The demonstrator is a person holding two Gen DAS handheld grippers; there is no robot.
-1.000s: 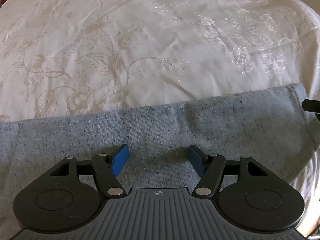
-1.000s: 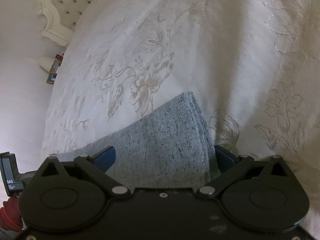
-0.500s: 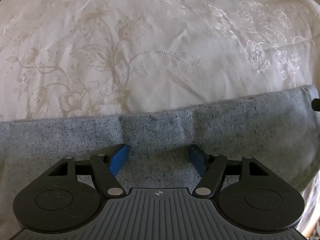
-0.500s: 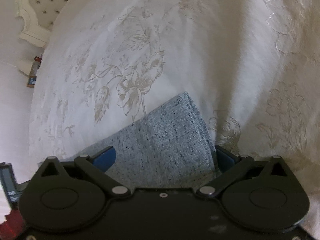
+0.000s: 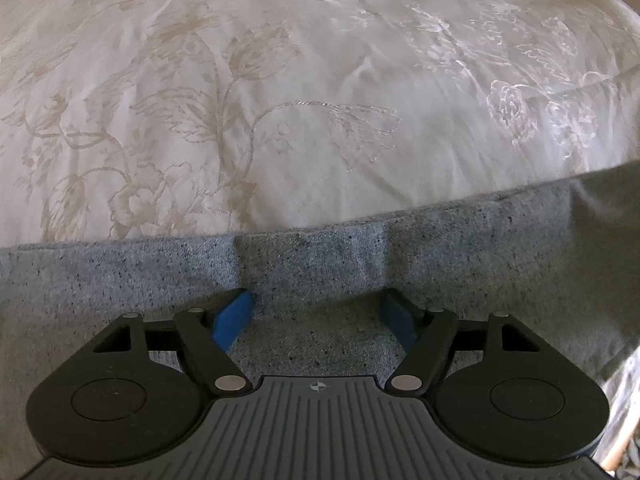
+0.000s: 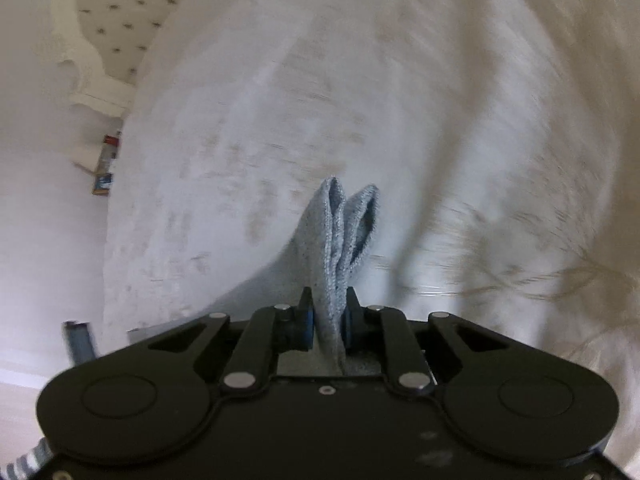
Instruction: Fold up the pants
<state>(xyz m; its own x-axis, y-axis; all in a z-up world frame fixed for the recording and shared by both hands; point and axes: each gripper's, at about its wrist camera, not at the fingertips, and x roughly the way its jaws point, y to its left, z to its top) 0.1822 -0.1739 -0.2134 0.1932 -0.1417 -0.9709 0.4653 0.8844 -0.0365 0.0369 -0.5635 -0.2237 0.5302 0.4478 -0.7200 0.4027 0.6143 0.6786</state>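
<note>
Right gripper point(image 6: 327, 322) sits closest in its own view, its two blue-padded fingers drawn tight on a bunched end of the grey pants point(image 6: 340, 236), so that the cloth stands up between the jaws as a pair of narrow folded layers. That picture is smeared with blur, which hints at movement, though the direction cannot be read from it. In the other view the left gripper point(image 5: 316, 316) has its jaws spread wide with the blue pads point(image 5: 234, 314) resting on or just above the knit cloth; nothing is pinched between them. Under and beyond those pads the pants point(image 5: 320, 256) lie as a long flat band running from one side of the picture to the other, their far edge straight and neat against the white embroidered bedspread point(image 5: 280, 100). Farther off, past the lifted end in the right view, a tufted headboard point(image 6: 116, 16) stands at the top of the bed, with some small boxes by the wall too blurred to name. Judging by the doubled layers at the gripped end, the legs seem already laid one on the other; what looks to remain is carrying that end across to halve the length, then smoothing it.
</note>
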